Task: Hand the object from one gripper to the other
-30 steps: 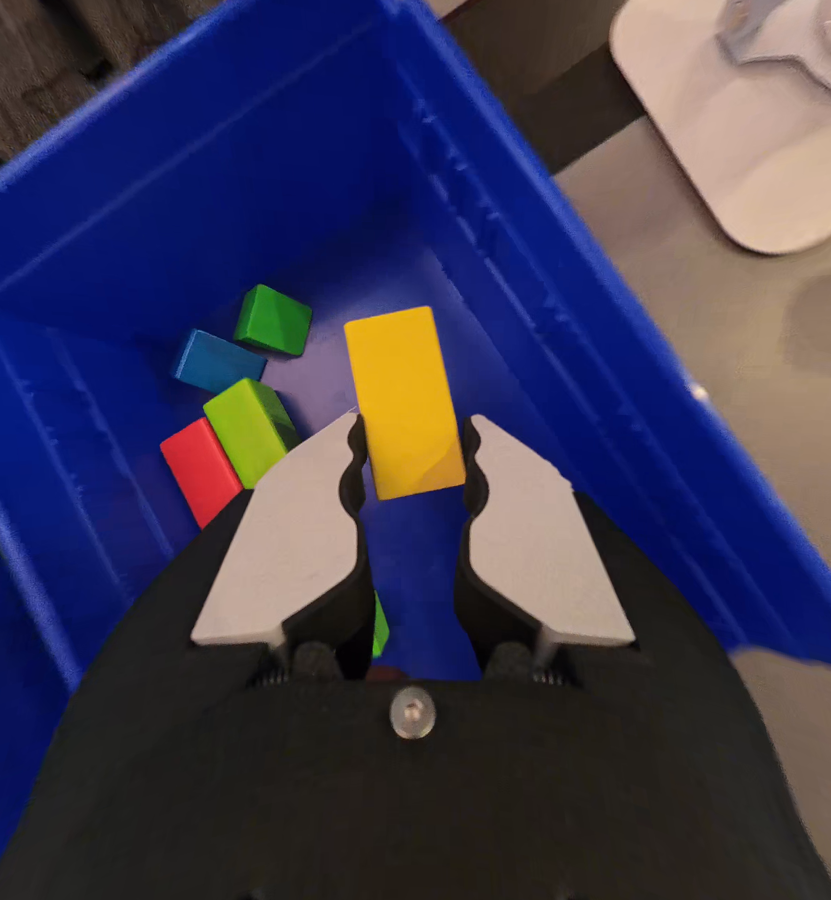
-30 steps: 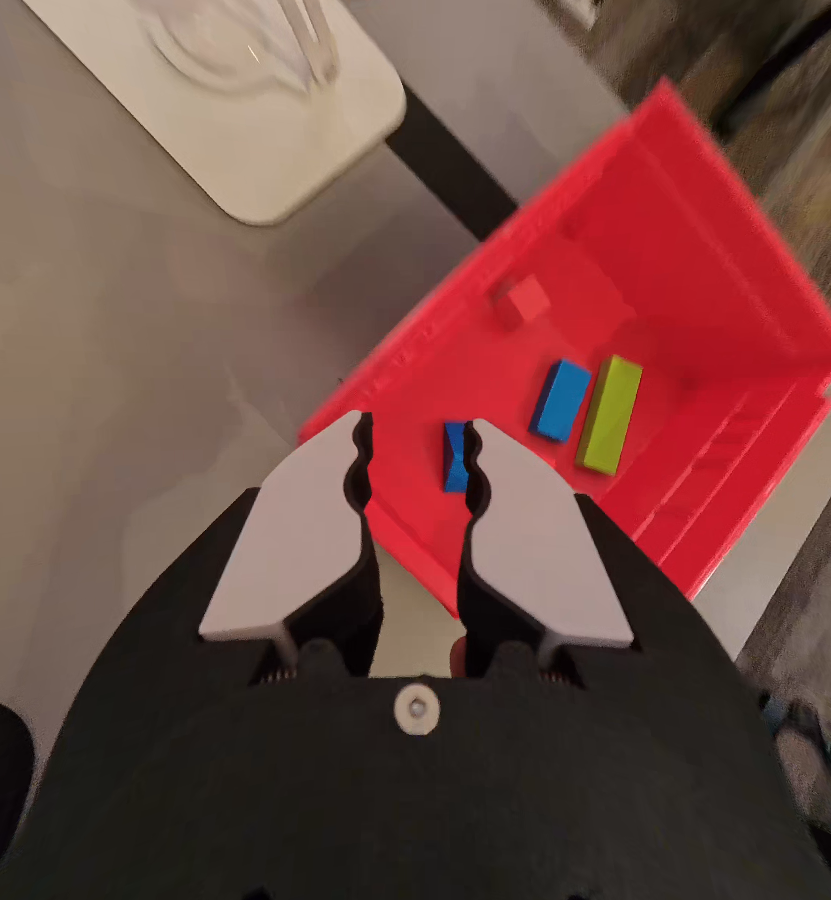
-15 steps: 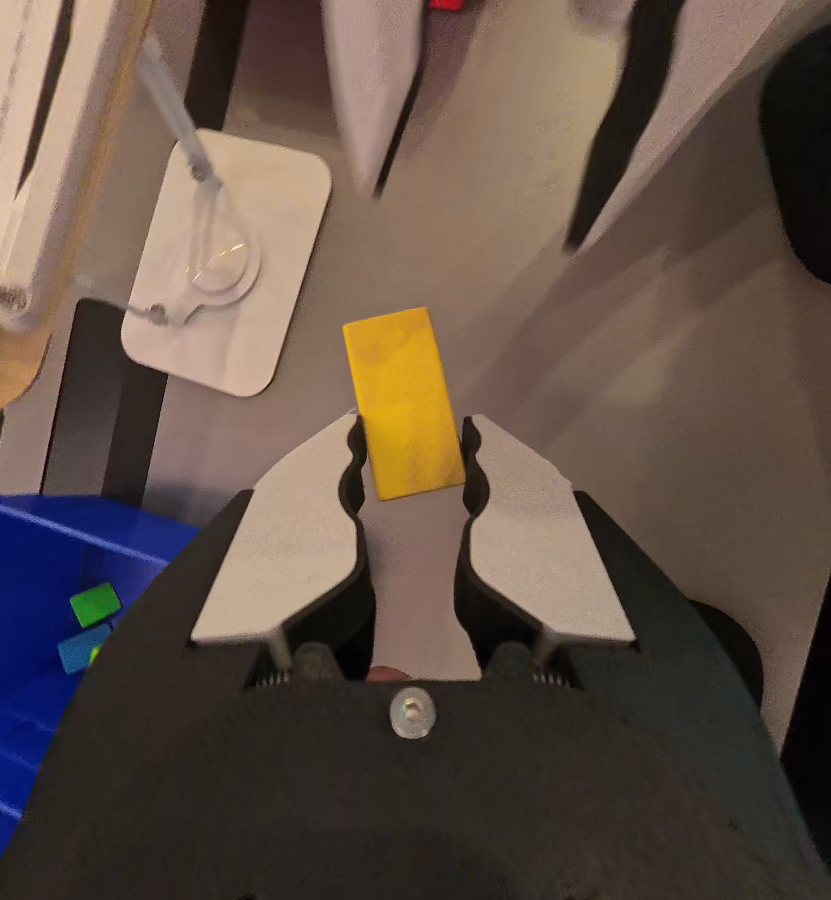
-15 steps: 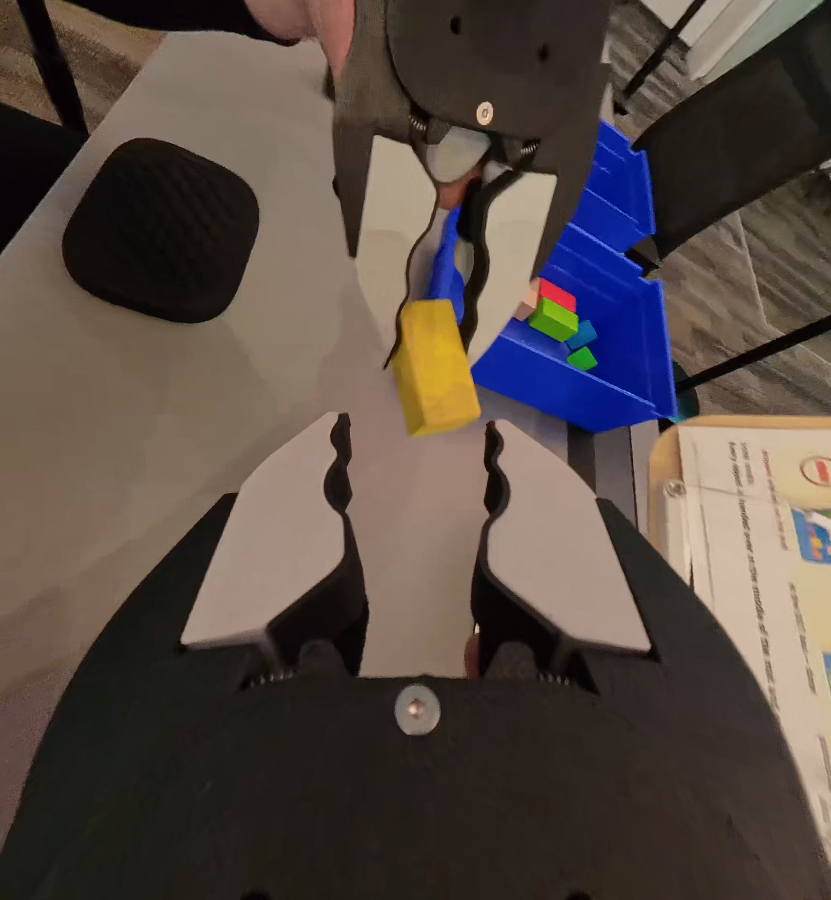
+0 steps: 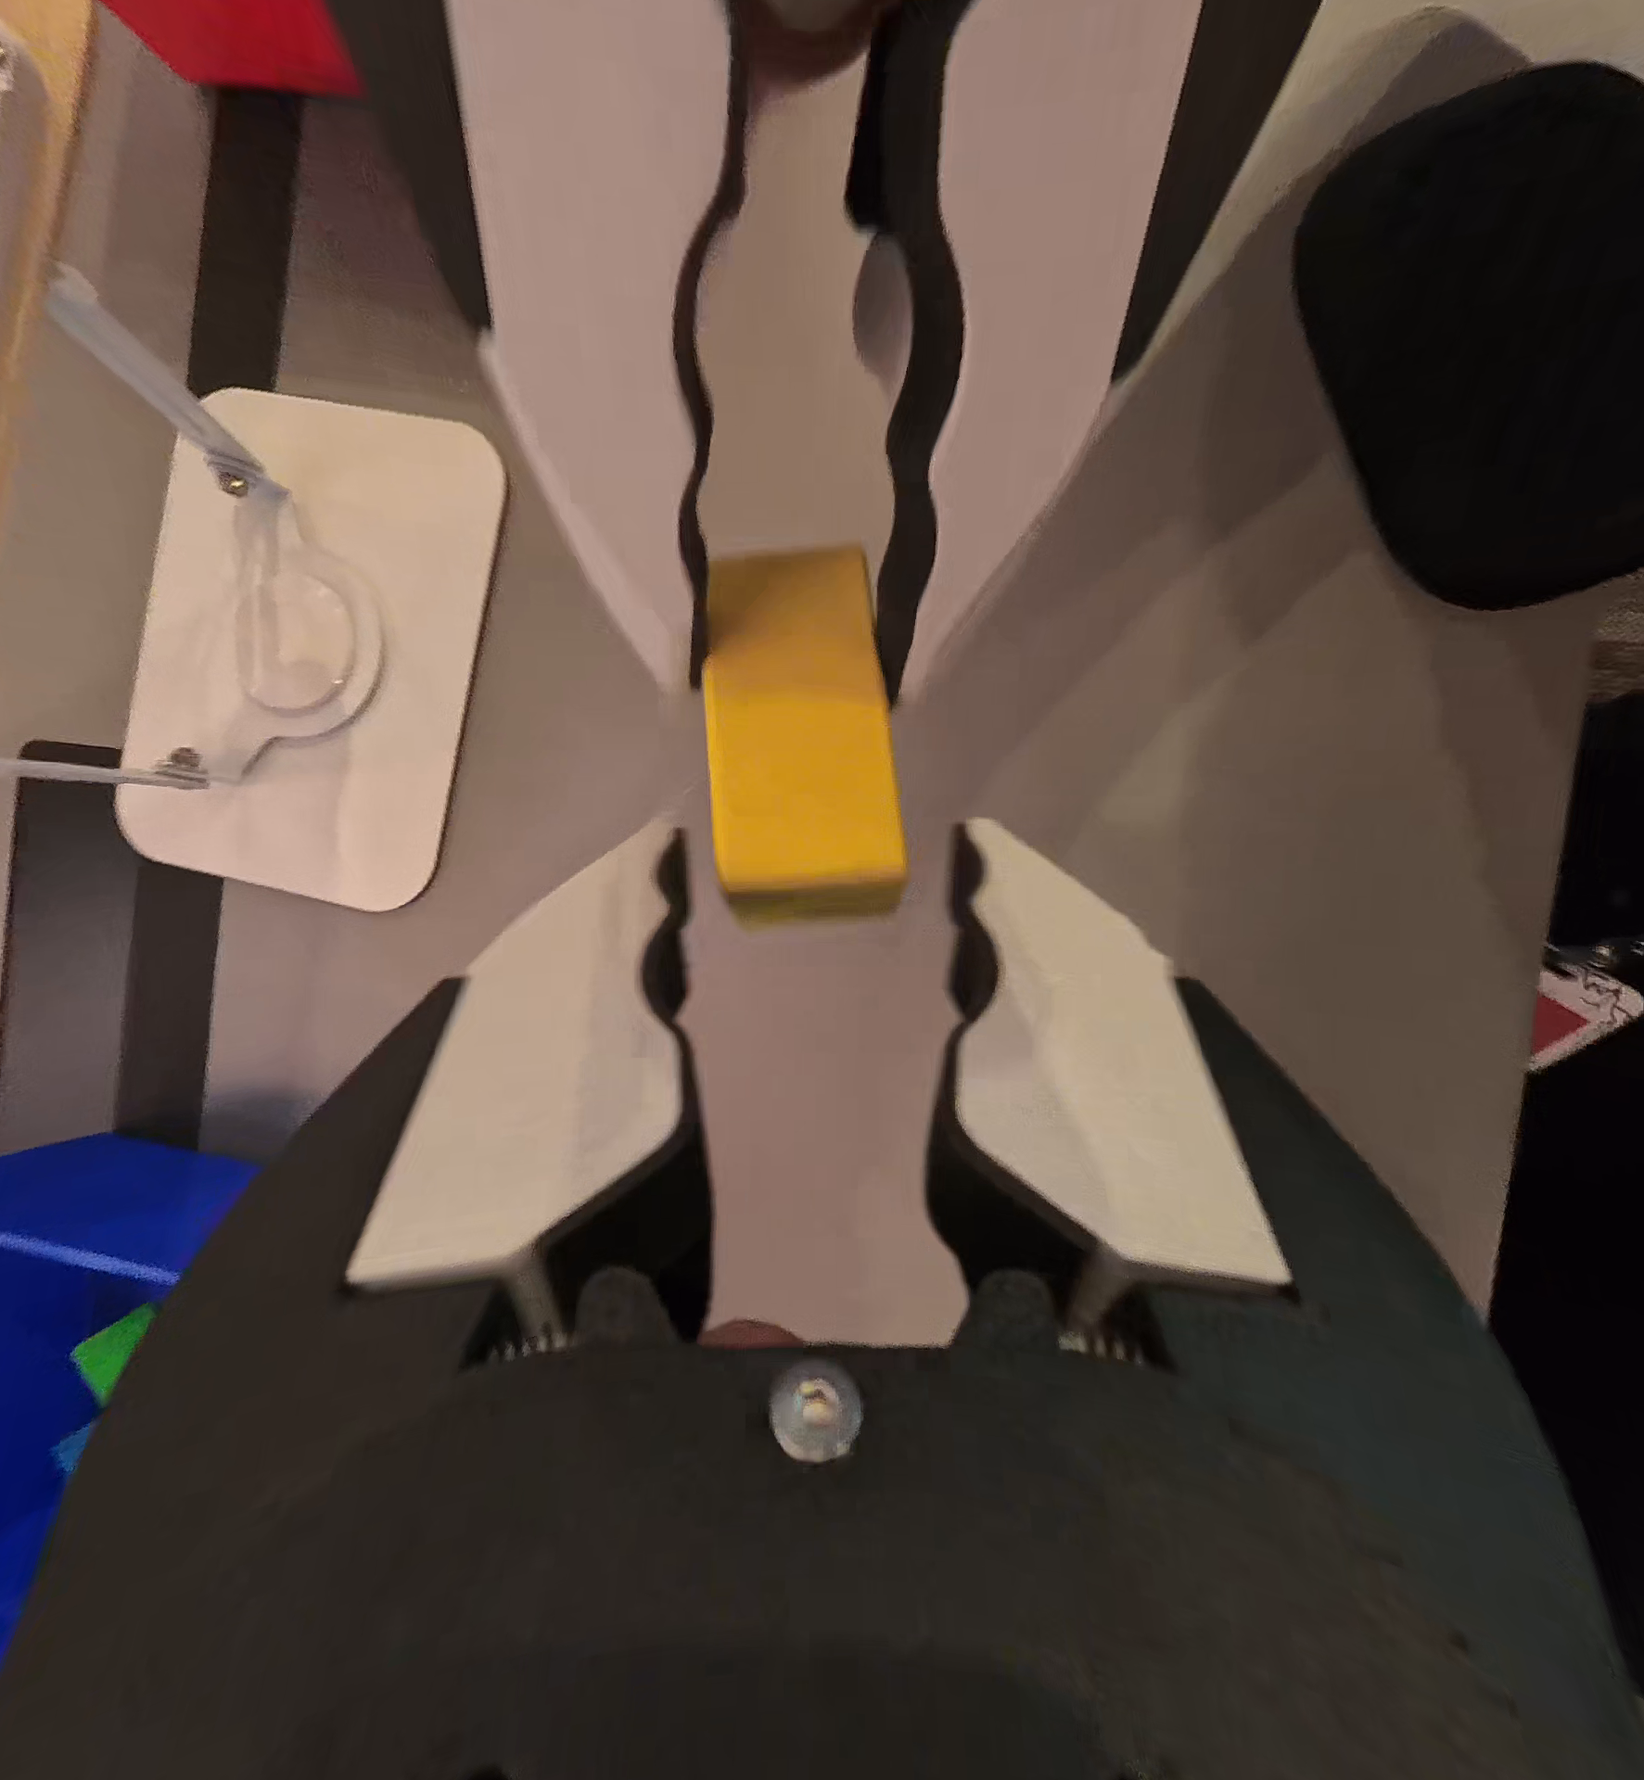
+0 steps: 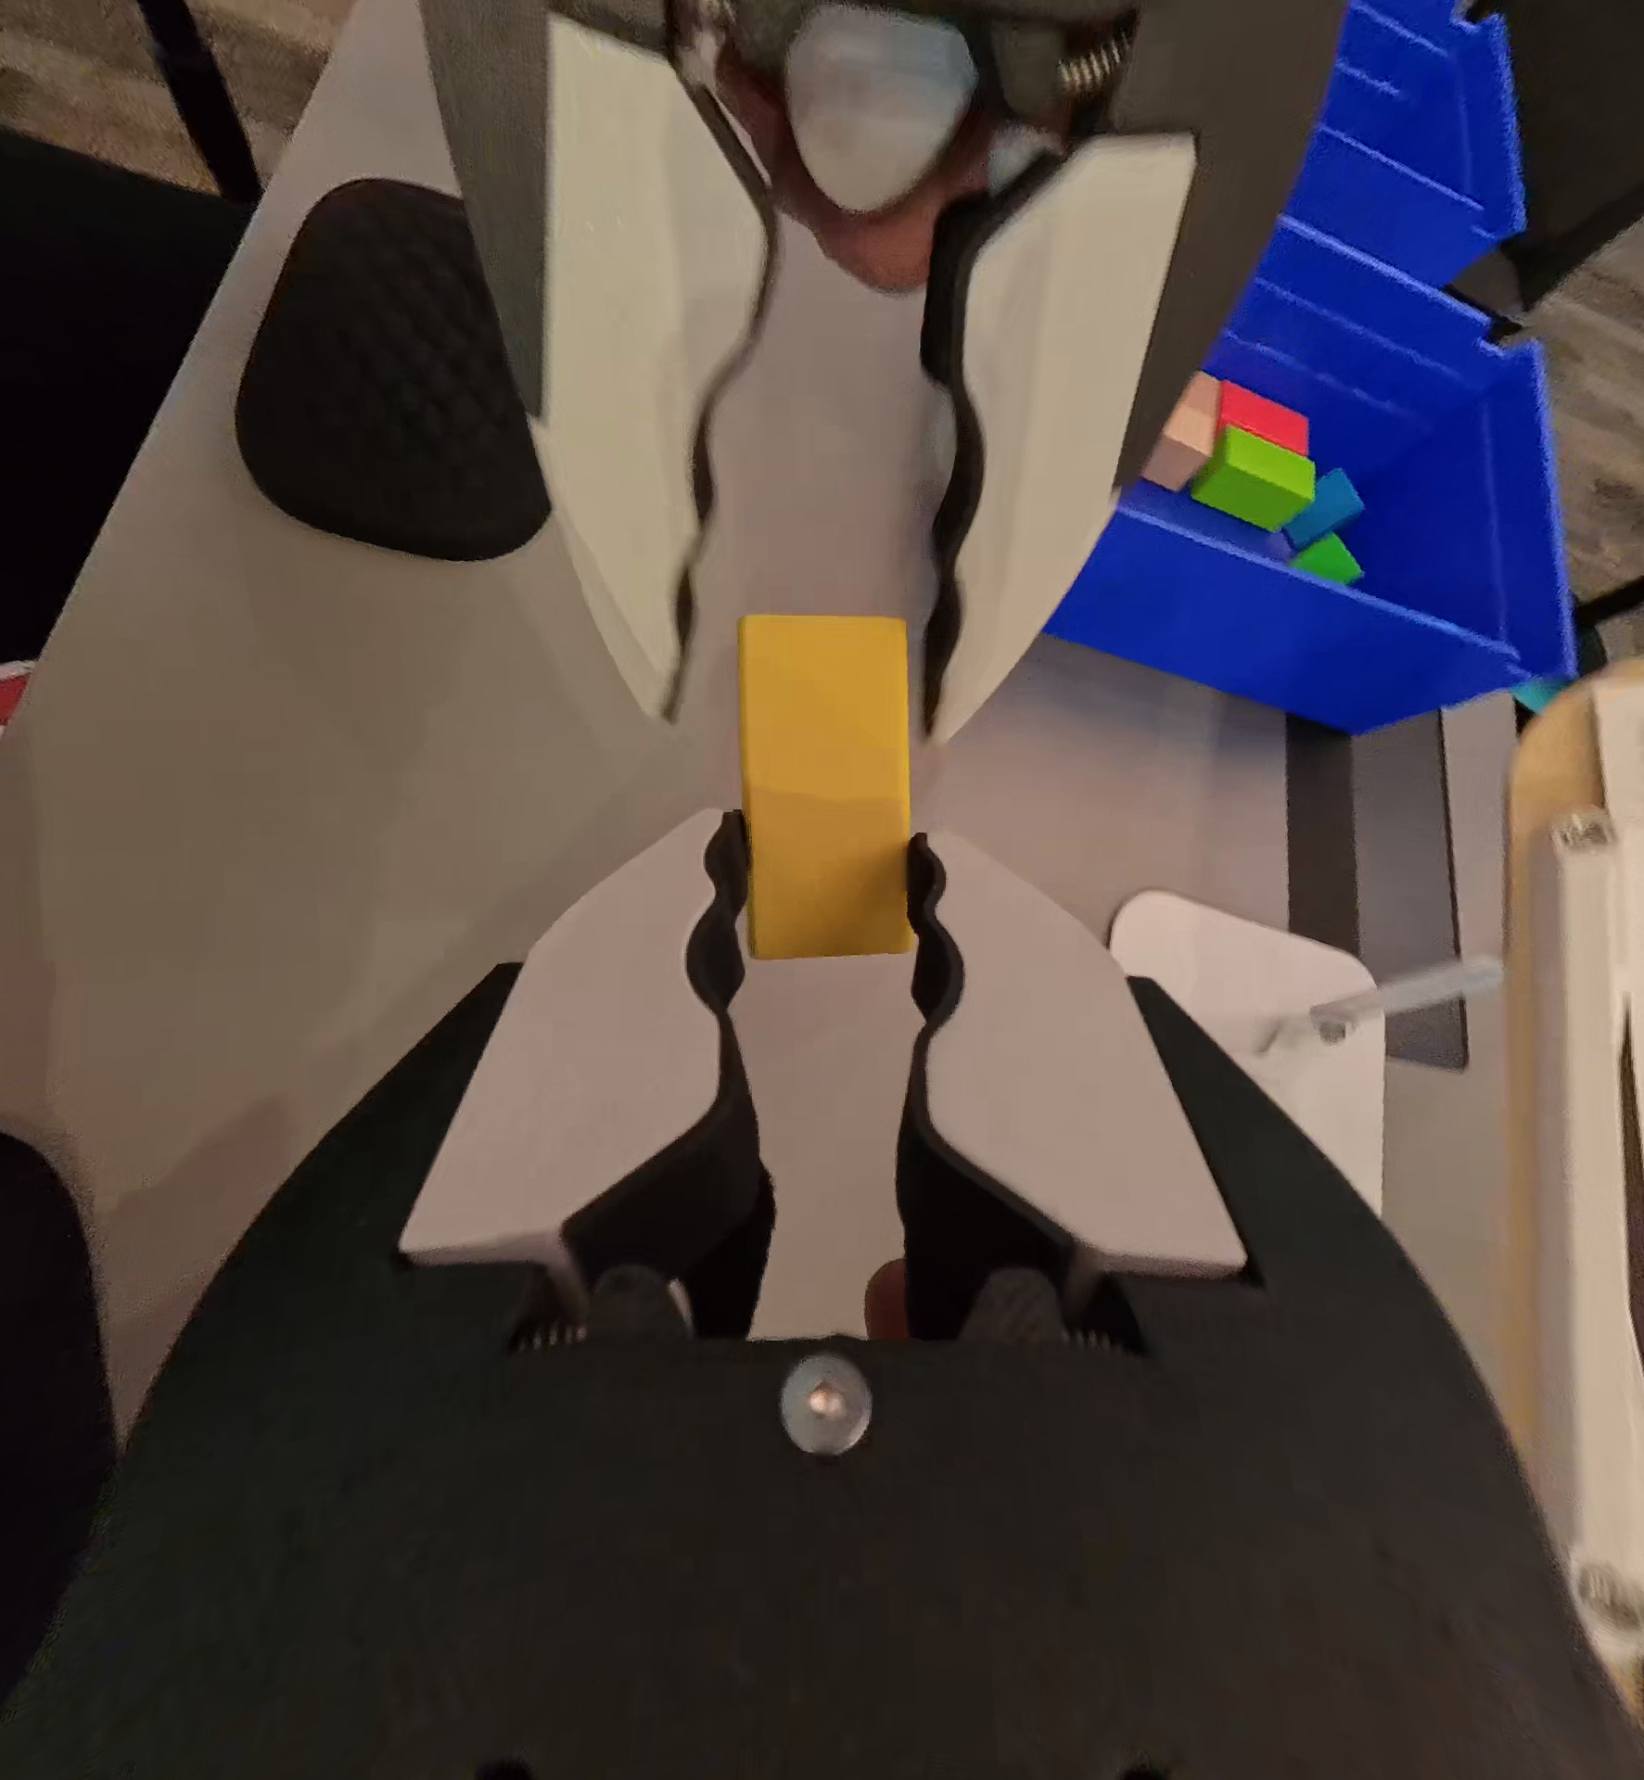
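Note:
A yellow block [image 6: 822,771] hangs in the air over the grey table, between my two grippers, which face each other. My right gripper [image 6: 827,833] is shut on its near end, with both pads pressed against its sides. In the left wrist view the right gripper [image 5: 796,674] reaches in from the top and holds the far end of the block [image 5: 798,751]. My left gripper [image 5: 818,838] is open, with a gap between each pad and the block. It also shows in the right wrist view [image 6: 798,722], its fingers spread on either side of the block's far end.
A blue bin [image 6: 1328,636] with several coloured blocks [image 6: 1251,477] stands beyond the left gripper. A white stand base [image 5: 317,655], a black pad [image 5: 1492,337], a corner of a red bin [image 5: 230,43] and a wooden board with paper [image 6: 1617,963] lie around. Only a small space, under 4 cm, lies between the two pairs of fingers.
My left gripper carried the yellow block from over the blue bin to the right gripper. The right gripper opened, then shut on the block. The left gripper has let go and opened.

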The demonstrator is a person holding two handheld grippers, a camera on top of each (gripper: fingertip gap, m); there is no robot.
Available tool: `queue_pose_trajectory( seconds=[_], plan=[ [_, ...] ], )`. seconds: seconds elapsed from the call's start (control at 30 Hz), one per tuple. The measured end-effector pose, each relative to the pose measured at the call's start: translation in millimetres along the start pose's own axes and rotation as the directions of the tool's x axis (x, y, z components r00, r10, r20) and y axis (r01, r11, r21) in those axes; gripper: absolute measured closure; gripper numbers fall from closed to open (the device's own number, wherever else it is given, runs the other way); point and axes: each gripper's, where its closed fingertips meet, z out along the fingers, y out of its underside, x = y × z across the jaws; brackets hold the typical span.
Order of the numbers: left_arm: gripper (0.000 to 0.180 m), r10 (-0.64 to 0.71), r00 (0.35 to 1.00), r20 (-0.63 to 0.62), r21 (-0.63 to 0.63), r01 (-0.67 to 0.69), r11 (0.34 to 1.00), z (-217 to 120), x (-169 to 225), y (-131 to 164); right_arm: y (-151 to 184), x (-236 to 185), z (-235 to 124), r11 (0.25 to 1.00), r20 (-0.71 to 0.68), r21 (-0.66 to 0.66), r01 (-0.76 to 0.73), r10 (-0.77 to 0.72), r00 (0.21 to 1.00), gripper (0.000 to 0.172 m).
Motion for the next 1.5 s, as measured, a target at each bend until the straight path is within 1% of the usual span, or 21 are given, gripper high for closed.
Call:
queue_pose_trajectory(
  seconds=[0.03, 0.07, 0.1, 0.17, 0.23, 0.33, 0.43, 0.5, 0.57, 0.63, 0.73, 0.83, 0.97, 1.03, 1.1, 1.17, 1.2, 1.23, 1.3, 1.4, 1.5],
  plan=[
    [0.121, 0.0, 1.0, 0.026, 0.009, 0.0, 1.0, -4, -3, -3, 8, 5, -12, 0.999, -0.024, 0.008, -0.039, 0.039, 0.999, 0.142],
    [0.124, 0.004, 0.999, 0.04, 0.033, -0.005, 0.999, -9, -5, -6, 19, 12, -26, 0.996, -0.051, 0.016, -0.089, 0.09, 0.995, 0.142],
    [0.132, -0.001, 0.999, 0.048, 0.054, -0.001, 0.999, -15, -7, -8, 34, 22, -41, 0.989, -0.09, 0.018, -0.147, 0.148, 0.985, 0.142],
    [0.15, -0.026, 0.996, 0.085, 0.075, 0.02, 0.997, -22, -16, -6, 78, 46, -75, 0.961, -0.2, 0.008, -0.276, 0.272, 0.941, 0.142],
    [0.166, -0.06, 0.992, 0.11, 0.079, 0.051, 0.996, -25, -24, 4, 132, 68, -110, 0.904, -0.308, 0.004, -0.428, 0.408, 0.859, 0.142],
    [0.171, -0.127, 0.985, 0.114, 0.072, 0.119, 0.99, -24, -30, 23, 224, 85, -150, 0.776, -0.457, -0.042, -0.63, 0.546, 0.702, 0.142],
    [0.171, -0.152, 0.98, 0.128, 0.054, 0.146, 0.988, -24, -28, 35, 288, 77, -159, 0.637, -0.496, -0.081, -0.766, 0.641, 0.586, 0.142],
    [0.172, -0.148, 0.976, 0.159, 0.022, 0.146, 0.989, -25, -29, 42, 316, 72, -157, 0.575, -0.528, -0.113, -0.81, 0.656, 0.539, 0.142],
    [0.172, -0.16, 0.974, 0.16, 0.02, 0.159, 0.987, -27, -30, 46, 335, 67, -154, 0.528, -0.566, -0.156, -0.834, 0.645, 0.514, 0.142],
    [0.173, -0.183, 0.97, 0.162, 0.021, 0.182, 0.983, -29, -33, 51, 341, 62, -146, 0.504, -0.548, -0.169, -0.847, 0.666, 0.506, 0.142],
    [0.173, -0.214, 0.959, 0.184, 0.006, 0.216, 0.976, -32, -42, 65, 355, 54, -137, 0.451, -0.559, -0.264, -0.853, 0.648, 0.516, 0.142],
    [0.171, -0.256, 0.942, 0.216, -0.018, 0.266, 0.964, -33, -55, 87, 362, 46, -123, 0.411, -0.527, -0.331, -0.849, 0.666, 0.528, 0.142],
    [0.16, -0.347, 0.892, 0.288, -0.06, 0.379, 0.924, -34, -85, 133, 371, 45, -125, 0.369, -0.559, -0.369, -0.853, 0.645, 0.521, 0.142],
    [0.154, -0.378, 0.853, 0.36, -0.09, 0.435, 0.896, -38, -106, 164, 374, 46, -128, 0.353, -0.57, -0.369, -0.86, 0.645, 0.509, 0.142],
    [0.146, -0.416, 0.814, 0.406, -0.108, 0.495, 0.862, -40, -128, 193, 376, 46, -131, 0.343, -0.588, -0.392, -0.853, 0.62, 0.52, 0.141],
    [0.14, -0.458, 0.777, 0.432, -0.115, 0.551, 0.826, -38, -147, 221, 376, 48, -133, 0.344, -0.608, -0.395, -0.852, 0.597, 0.523, 0.14],
    [0.135, -0.47, 0.765, 0.441, -0.129, 0.572, 0.81, -35, -157, 235, 372, 49, -134, 0.35, -0.611, -0.383, -0.855, 0.598, 0.519, 0.13],
    [0.13, -0.466, 0.754, 0.462, -0.146, 0.583, 0.799, -33, -168, 248, 368, 50, -136, 0.36, -0.613, -0.374, -0.855, 0.596, 0.519, 0.126],
    [0.125, -0.443, 0.743, 0.502, -0.171, 0.587, 0.791, -29, -191, 270, 361, 51, -143, 0.375, -0.629, -0.355, -0.856, 0.581, 0.516, 0.126],
    [0.12, -0.427, 0.734, 0.528, -0.193, 0.593, 0.782, -17, -224, 291, 348, 54, -150, 0.408, -0.647, -0.32, -0.855, 0.565, 0.512, 0.126],
    [0.118, -0.437, 0.706, 0.557, -0.289, 0.658, 0.695, 0, -246, 322, 335, 54, -152, 0.443, -0.649, -0.3, -0.845, 0.554, 0.521, 0.129]
  ],
)
